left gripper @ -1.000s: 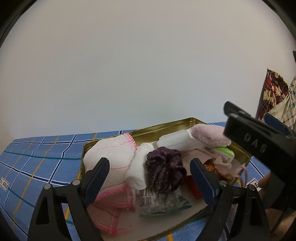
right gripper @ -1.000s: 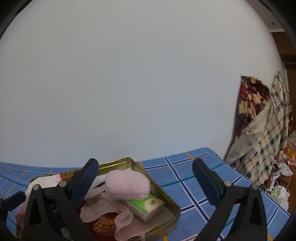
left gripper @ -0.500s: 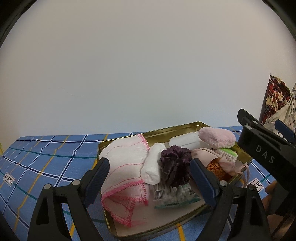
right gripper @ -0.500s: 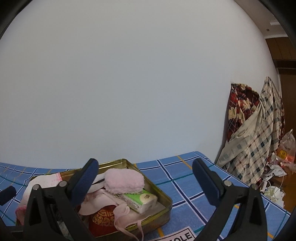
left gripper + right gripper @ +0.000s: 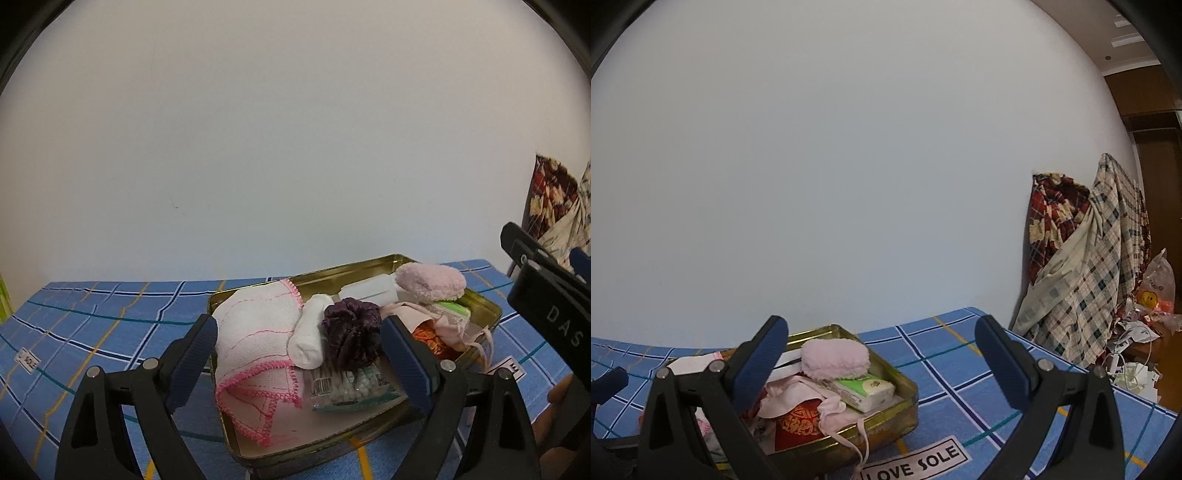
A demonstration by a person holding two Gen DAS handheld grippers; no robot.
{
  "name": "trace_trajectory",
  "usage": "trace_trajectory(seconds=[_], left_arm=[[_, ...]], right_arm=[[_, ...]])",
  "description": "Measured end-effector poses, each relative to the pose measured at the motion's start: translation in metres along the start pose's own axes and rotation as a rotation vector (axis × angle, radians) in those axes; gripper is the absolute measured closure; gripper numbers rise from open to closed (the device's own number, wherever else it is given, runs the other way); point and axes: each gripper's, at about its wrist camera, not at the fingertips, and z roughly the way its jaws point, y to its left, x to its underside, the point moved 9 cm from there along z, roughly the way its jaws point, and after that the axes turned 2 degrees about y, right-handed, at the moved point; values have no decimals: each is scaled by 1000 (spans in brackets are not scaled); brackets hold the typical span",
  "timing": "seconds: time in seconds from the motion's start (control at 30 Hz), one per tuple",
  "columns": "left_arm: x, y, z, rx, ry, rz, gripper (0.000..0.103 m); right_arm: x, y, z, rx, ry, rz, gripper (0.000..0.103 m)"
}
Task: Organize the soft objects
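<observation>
Jaws of both grippers are held wide and empty; the tin is framed nearer the left gripper, its scrunchie dead ahead.

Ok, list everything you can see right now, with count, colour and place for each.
tin tray: 1, gold, on the blue cloth
folded cloth: 1, white with pink edging, left part of tray
rolled sock: 1, white, beside the cloth
scrunchie: 1, dark purple, tray centre
cotton swab packet: 1, clear, under the scrunchie
fluffy pad: 1, pink, on the tissue pack
tissue pack: 1, white and green, right part of tray
red pouch: 1, red and gold, tray front
tablecloth: 1, blue checked
hanging fabrics: 2, checked, far right
left gripper: open, empty
right gripper: open, empty
</observation>
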Motion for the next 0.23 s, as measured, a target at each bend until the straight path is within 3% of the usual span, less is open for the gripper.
trace_trajectory(seconds=[0.07, 0.23], left_arm=[[0, 0, -2, 35, -5, -15, 9], [-1, 0, -1, 27, -11, -9, 9]], right_arm=[[-1, 0, -1, 3, -7, -2, 0], [-1, -1, -1, 11, -11, -3, 0]])
